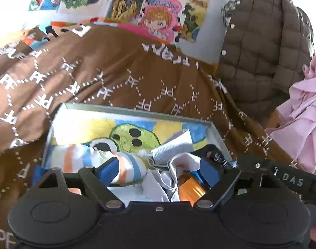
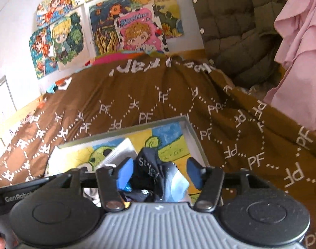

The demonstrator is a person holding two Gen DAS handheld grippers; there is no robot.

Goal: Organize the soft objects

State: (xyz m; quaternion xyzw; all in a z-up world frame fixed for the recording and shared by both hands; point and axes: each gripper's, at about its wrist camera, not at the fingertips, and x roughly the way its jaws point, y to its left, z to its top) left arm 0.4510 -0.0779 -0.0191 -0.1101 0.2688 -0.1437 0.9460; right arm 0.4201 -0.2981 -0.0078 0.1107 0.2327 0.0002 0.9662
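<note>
An open shallow box (image 1: pixel 217 132) with a cartoon drawing inside sits on the brown bedspread. In it lie a white, orange and blue striped sock (image 1: pixel 79 157), a crumpled grey-white cloth (image 1: pixel 178 164) and a paper label (image 1: pixel 174 145). My left gripper (image 1: pixel 159 168) hangs open over the box's near end, the striped sock's end beside its left pad. In the right wrist view a black sock with white lettering (image 2: pixel 147 164) lies in the box (image 2: pixel 194 137) between the blue pads of my right gripper (image 2: pixel 159 172). That gripper is open, with a gap at the right pad.
The brown bedspread (image 1: pixel 116 72) printed with white letters surrounds the box. A quilted olive jacket (image 1: pixel 261 47) and a pink garment (image 1: pixel 303 114) hang at the right. Cartoon posters (image 2: pixel 133 31) cover the wall behind the bed. An orange shiny thing (image 1: pixel 191 188) lies at the box's near edge.
</note>
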